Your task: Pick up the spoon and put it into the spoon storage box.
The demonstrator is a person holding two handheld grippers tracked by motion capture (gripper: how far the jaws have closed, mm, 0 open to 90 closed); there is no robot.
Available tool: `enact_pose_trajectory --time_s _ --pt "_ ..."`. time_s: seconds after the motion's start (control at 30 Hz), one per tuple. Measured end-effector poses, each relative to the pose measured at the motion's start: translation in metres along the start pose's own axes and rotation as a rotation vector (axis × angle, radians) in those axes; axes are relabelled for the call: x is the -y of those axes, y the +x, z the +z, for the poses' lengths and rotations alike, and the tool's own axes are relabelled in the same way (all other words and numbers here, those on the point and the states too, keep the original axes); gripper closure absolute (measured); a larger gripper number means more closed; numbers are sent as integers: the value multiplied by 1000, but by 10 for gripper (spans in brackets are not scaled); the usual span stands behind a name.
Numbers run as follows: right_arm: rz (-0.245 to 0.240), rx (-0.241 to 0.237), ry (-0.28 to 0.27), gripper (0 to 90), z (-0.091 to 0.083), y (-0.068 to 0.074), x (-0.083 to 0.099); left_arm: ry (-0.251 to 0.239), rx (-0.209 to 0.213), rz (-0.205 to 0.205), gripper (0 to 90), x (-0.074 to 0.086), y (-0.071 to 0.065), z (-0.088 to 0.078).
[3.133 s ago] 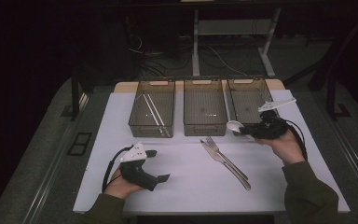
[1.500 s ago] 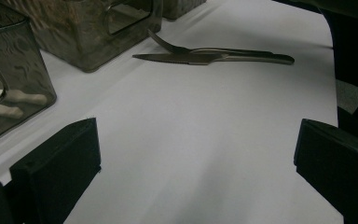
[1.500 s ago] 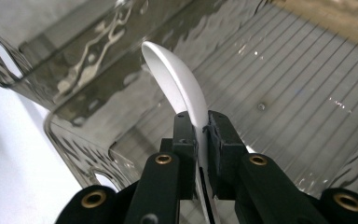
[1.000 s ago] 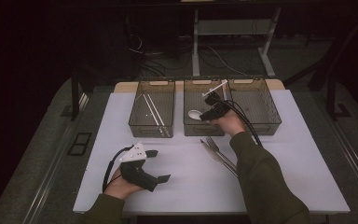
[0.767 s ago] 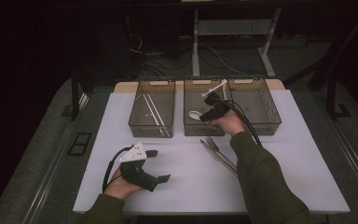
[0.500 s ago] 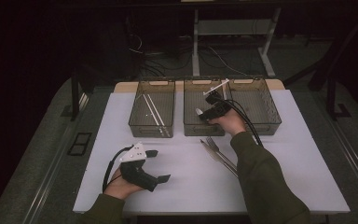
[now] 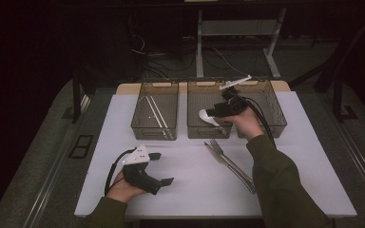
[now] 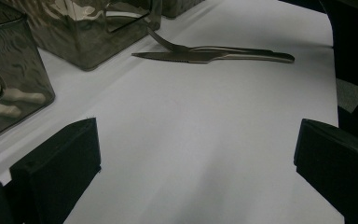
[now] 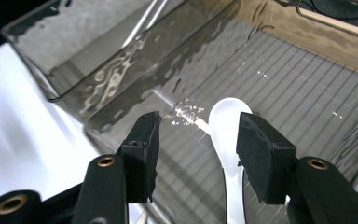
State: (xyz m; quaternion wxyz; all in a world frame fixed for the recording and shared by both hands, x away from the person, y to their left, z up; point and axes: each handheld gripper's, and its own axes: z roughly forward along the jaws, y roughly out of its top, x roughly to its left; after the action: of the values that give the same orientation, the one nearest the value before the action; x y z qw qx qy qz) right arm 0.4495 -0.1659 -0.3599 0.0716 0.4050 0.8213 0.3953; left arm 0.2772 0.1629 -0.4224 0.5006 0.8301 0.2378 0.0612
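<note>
On the white table (image 7: 180, 185), the right gripper (image 9: 196, 140) is hovering over the middle bin (image 7: 197, 130), its jaws having just been opening off the white spoon (image 9: 228, 140) lying on the bin's floor, while the left gripper (image 7: 164, 168) is resting wide open, holding nothing.

No readable text, label, brand, number or sign anywhere
</note>
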Motion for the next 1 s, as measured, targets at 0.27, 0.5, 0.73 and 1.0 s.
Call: enact_pose_trajectory --time_s 0.27,0.5,0.73,1.0 --pt "-43 -35 -26 483 -27 6 11 -6 0 -13 0 1 2 -1" --pt "-58 -66 -57 472 -48 11 30 3 -3 -9 0 1 1 1" --pt "-71 -76 -70 467 -64 13 58 8 -10 -8 0 1 0 1" --pt "-67 -56 -59 463 -74 12 84 9 -14 -4 0 1 -1 1"
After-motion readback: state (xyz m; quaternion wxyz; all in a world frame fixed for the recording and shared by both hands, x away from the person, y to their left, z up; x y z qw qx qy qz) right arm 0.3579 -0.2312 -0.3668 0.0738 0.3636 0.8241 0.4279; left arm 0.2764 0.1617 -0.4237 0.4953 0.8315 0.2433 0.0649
